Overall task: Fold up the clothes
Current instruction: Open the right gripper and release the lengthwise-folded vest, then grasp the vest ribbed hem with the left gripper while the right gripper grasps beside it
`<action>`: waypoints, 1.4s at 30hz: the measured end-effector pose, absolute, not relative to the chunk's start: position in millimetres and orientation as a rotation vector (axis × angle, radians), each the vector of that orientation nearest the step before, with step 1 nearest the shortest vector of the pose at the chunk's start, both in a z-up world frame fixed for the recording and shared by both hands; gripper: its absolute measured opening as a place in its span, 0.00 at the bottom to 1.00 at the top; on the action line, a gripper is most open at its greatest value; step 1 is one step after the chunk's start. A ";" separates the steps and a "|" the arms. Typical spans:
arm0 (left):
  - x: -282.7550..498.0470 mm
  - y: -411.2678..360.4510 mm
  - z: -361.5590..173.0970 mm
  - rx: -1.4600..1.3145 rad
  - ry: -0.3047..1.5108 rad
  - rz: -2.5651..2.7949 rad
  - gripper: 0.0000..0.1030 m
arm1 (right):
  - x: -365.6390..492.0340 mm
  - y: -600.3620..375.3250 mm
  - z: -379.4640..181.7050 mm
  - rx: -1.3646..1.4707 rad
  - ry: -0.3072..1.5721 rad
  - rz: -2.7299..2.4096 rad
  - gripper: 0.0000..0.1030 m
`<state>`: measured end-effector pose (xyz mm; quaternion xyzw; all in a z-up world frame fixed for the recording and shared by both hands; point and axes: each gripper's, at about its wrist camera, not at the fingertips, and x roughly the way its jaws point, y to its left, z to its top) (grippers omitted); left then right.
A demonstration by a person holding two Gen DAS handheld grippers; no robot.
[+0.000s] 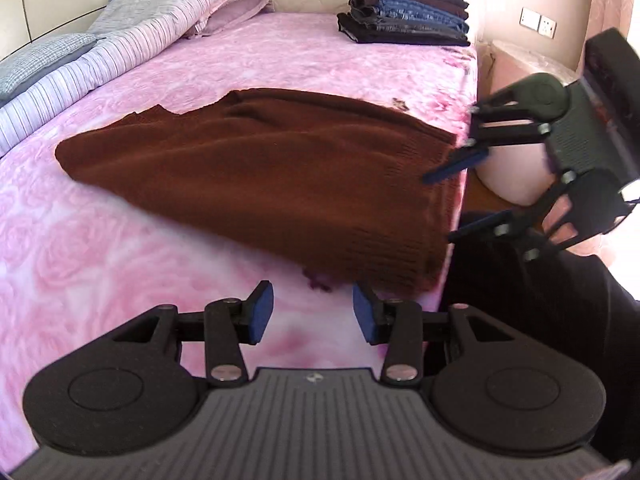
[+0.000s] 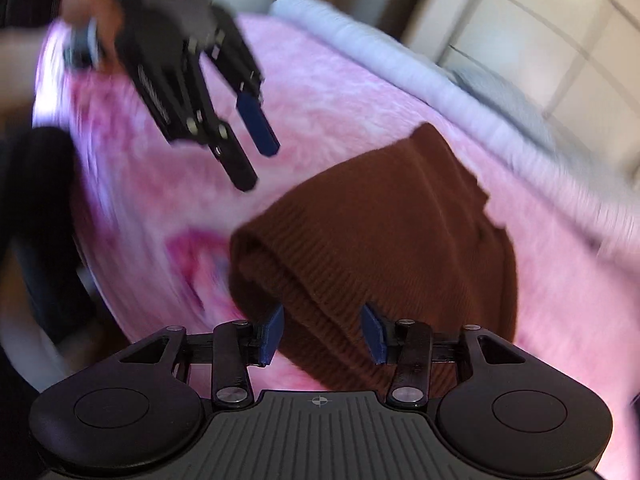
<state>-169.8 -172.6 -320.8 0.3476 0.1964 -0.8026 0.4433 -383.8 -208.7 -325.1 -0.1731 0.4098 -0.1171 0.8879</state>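
The brown sweater (image 1: 256, 176) lies folded on the pink bed (image 1: 120, 260), long axis running away toward the striped quilt (image 1: 120, 40). The right gripper (image 2: 322, 332), jaws apart and empty, hovers over its near ribbed hem; the left gripper (image 1: 313, 312), also parted, hangs beside it.

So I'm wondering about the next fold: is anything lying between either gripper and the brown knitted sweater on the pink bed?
Nothing visible. Bare pink floral bedspread separates the left gripper from the brown knitted sweater; the right gripper hovers open over its ribbed hem.
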 end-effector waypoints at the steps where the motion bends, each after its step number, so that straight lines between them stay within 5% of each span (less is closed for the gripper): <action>1: -172.1 -170.6 -321.9 0.848 0.504 -2.003 0.38 | -380.1 -205.4 -331.5 -0.407 0.855 -0.238 0.46; 6: -183.3 -164.3 -329.8 0.855 0.494 -2.022 0.41 | -370.0 -217.3 -347.2 -0.266 0.753 -0.214 0.48; 9: -188.7 -161.6 -333.6 0.892 0.460 -2.019 0.41 | -356.7 -205.8 -354.2 -0.441 0.761 -0.257 0.49; 14: -190.3 -149.3 -327.1 0.948 0.301 -1.998 0.45 | -375.0 -227.5 -325.9 -0.125 0.577 -0.174 0.49; 21: -207.9 -144.6 -336.5 1.135 -0.081 -1.961 0.55 | -397.7 -224.0 -338.7 -0.269 0.708 -0.174 0.50; 24: -217.1 -147.0 -345.6 1.195 -0.173 -1.984 0.56 | -409.9 -218.1 -349.7 -0.345 0.765 -0.165 0.58; 28: -218.1 -159.9 -346.6 1.150 -0.103 -2.008 0.56 | -412.8 -209.3 -364.2 -0.392 0.770 -0.128 0.69; 36: -214.5 -164.1 -341.2 1.118 -0.079 -2.024 0.59 | -389.6 -225.8 -365.1 -0.412 0.743 -0.089 0.69; 38: -218.6 -156.7 -344.9 1.158 -0.177 -2.007 0.61 | -389.9 -231.7 -362.4 -0.413 0.742 -0.084 0.48; 39: -222.6 -152.2 -347.9 1.187 -0.254 -1.994 0.61 | -389.9 -236.0 -360.0 -0.396 0.743 -0.082 0.26; 42: -237.8 -144.5 -357.4 1.267 -0.484 -1.956 0.61 | -392.8 -248.0 -347.4 -0.339 0.729 -0.084 0.15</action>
